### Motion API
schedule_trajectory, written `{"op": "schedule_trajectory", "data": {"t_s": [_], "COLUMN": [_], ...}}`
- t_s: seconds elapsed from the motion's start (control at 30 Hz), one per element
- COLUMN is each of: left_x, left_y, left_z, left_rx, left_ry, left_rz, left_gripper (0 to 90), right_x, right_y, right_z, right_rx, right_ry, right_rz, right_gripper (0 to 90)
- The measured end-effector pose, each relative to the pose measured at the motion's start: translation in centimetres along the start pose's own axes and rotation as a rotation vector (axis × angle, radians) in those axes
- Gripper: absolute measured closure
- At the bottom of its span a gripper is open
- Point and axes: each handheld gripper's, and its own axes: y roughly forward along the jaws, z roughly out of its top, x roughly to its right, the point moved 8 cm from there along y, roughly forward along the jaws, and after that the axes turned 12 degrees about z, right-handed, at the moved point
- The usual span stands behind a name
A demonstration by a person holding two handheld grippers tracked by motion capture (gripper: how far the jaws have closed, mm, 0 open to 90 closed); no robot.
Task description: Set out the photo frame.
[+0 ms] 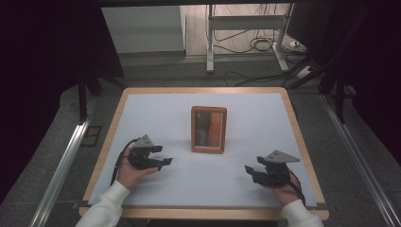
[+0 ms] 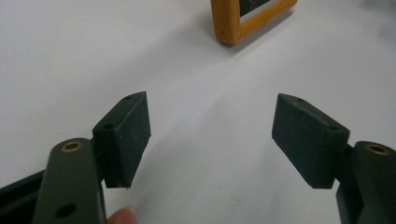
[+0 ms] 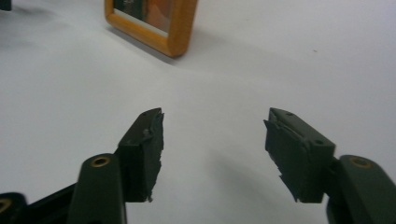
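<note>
Picture frame (image 1: pixel 208 129) lay flat, long axis away, between both spread, empty grippers: left (image 1: pixel 163 162) slightly nearer than right (image 1: pixel 249 170).

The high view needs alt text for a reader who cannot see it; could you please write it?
A wooden picture frame lies flat at the middle of a white table. A person's hands hold two black grippers near the front edge, the left gripper and the right gripper, both open, empty and apart from the frame.

Wooden picture frame (image 1: pixel 208 129), lying flat, mid-table on the white surface, untouched
</note>
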Motion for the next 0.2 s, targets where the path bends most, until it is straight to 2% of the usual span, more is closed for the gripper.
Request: {"op": "schedule_trajectory", "data": {"t_s": [0.1, 0.2], "left_x": [-0.02, -0.13], "left_y": [0.05, 0.01], "left_z": [-0.03, 0.03], "left_rx": [-0.003, 0.003], "left_ry": [-0.001, -0.004], "left_rz": [0.002, 0.004], "left_gripper": [27.4, 27.2], "right_x": [0.37, 0.48], "right_y": [-0.31, -0.28], "right_z": [0.05, 0.45], "right_rx": [0.017, 0.038], "right_ry": [0.019, 0.013], "right_rz": [-0.004, -0.008], "right_gripper": [31.8, 28.0]}}
